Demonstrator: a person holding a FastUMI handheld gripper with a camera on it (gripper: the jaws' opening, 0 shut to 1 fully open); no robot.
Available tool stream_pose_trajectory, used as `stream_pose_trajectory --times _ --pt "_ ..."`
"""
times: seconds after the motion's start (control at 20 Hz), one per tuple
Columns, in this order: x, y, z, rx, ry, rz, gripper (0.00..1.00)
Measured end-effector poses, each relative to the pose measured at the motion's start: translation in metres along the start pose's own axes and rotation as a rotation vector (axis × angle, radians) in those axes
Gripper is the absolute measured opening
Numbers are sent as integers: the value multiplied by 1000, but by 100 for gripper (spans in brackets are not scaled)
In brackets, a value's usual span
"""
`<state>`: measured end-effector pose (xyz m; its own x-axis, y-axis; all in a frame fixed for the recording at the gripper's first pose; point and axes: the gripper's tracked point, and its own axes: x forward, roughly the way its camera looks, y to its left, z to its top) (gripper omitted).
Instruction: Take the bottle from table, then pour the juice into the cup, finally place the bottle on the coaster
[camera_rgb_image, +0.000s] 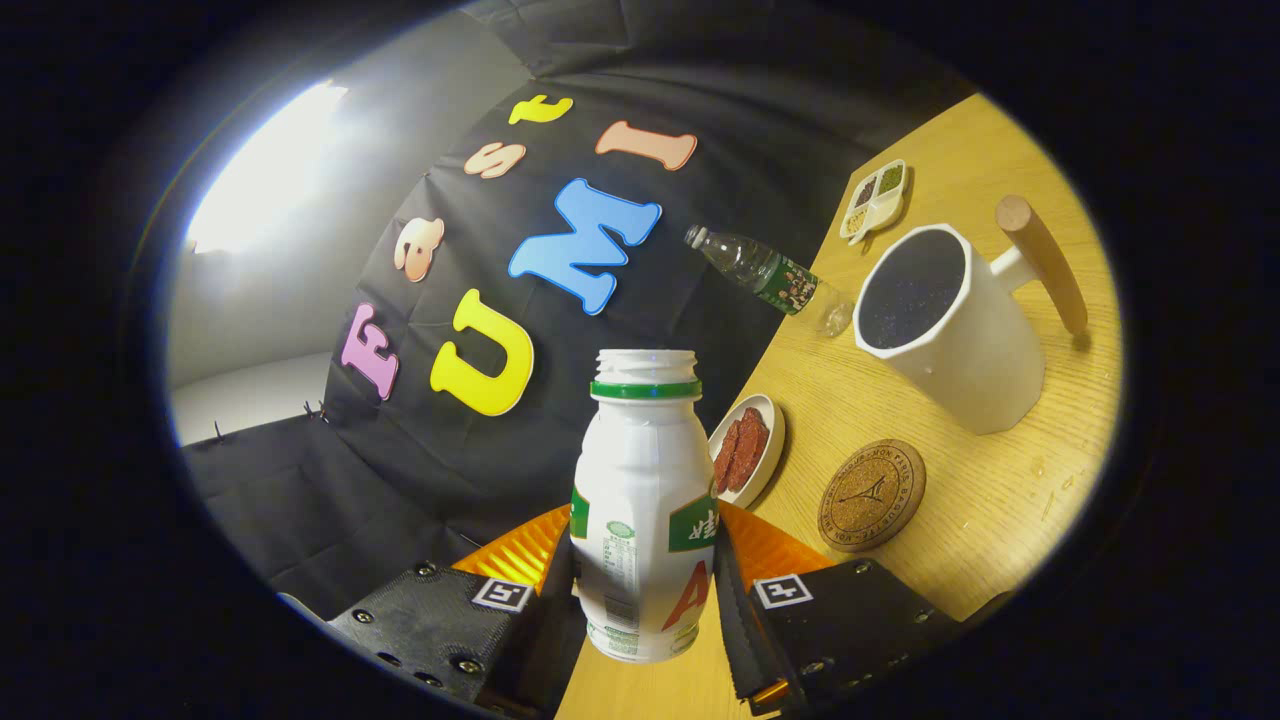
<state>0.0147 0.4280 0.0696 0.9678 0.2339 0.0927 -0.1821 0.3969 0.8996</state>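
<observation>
In the gripper view, the gripper (645, 600) has its jaws clamped on the lower body of the white bottle (643, 500), one finger pressing each side, and the bottle sits between them with its open, uncapped mouth pointing toward 12 o'clock. The whole scene is rolled, so the bottle looks lifted and tipped with the gripper; I judge the pouring step to be in hand or about to start. The cup (950, 325), white with a wooden handle, stands on the table (1000, 520) at about 2 o'clock from the bottle, well apart from it, its dark mouth facing this way. The cork coaster (871, 495) lies at 3 o'clock, between bottle and cup. Next, the bottle's mouth must be carried over the cup's rim, then tipped slowly; afterwards the coaster awaits.
</observation>
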Motion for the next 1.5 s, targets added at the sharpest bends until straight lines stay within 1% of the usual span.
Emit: stream_pose_trajectory --times 0.25,0.65,0.9,1.3,1.5 --pt "0 -2 10 118 -24 12 65" --pt "3 -12 28 249 -72 0 65" --pt "6 -14 35 337 -95 9 65" --pt "7 -15 41 448 -125 29 65" --pt "10 -16 45 483 -138 30 65"
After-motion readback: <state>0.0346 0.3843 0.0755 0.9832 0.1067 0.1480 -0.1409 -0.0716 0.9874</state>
